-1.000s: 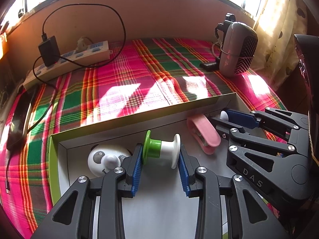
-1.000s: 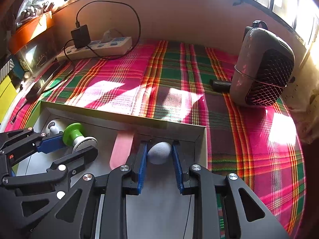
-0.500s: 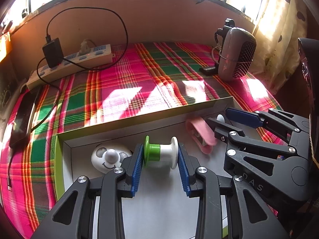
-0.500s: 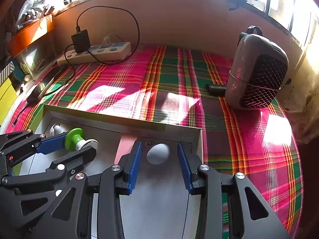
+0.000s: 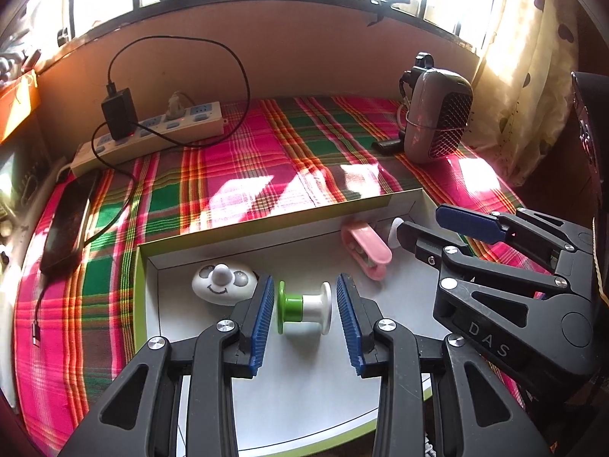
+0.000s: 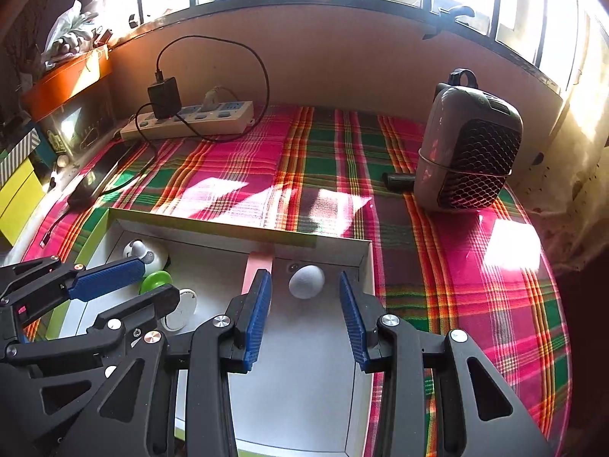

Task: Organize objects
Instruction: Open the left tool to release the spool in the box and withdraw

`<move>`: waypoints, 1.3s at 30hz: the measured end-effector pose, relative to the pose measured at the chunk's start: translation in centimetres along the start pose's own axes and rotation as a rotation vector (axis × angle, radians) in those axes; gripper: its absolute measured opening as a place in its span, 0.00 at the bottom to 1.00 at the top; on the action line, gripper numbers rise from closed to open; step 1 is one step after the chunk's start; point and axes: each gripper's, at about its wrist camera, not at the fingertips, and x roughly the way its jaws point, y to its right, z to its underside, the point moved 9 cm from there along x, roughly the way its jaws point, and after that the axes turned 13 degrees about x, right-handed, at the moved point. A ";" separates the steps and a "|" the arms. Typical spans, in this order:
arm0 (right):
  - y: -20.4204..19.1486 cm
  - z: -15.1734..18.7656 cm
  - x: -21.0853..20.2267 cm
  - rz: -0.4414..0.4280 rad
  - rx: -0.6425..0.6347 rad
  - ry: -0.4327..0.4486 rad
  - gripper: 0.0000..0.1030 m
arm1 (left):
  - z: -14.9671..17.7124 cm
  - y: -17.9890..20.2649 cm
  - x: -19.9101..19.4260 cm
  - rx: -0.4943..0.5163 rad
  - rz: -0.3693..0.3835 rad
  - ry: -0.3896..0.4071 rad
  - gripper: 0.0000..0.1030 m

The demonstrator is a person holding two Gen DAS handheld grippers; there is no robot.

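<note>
Both in the white box (image 5: pixel 384 198) on the plaid cloth (image 5: pixel 266 160). My left gripper (image 5: pixel 304 304) is open, green-white spool (image 5: pixel 304 306) lying loose between the pads. My right gripper (image 6: pixel 304 301) is open around the white egg (image 6: pixel 306 281). Pink clip (image 5: pixel 366 247) sits between them, panda toy (image 5: pixel 222 283) far left. Heater (image 6: pixel 468 148) and power strip (image 6: pixel 190 120) beyond.

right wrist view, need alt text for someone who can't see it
The right gripper hangs open over a shallow white box on a plaid cloth, a small white egg-shaped object lying loose between its jaws. The left gripper reaches in beside it.
</note>
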 end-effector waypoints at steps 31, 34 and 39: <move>0.0 6.0 -7.8 -0.050 0.046 0.051 0.38 | 5.8 1.9 -8.0 -0.059 -0.020 0.077 0.32; 0.4 7.0 -8.1 -0.052 0.054 0.043 0.38 | 7.0 1.7 -8.4 -0.086 -0.006 0.076 0.31; 0.9 8.6 -8.3 -0.052 0.068 0.022 0.38 | 8.7 1.5 -9.4 -0.104 0.011 0.088 0.31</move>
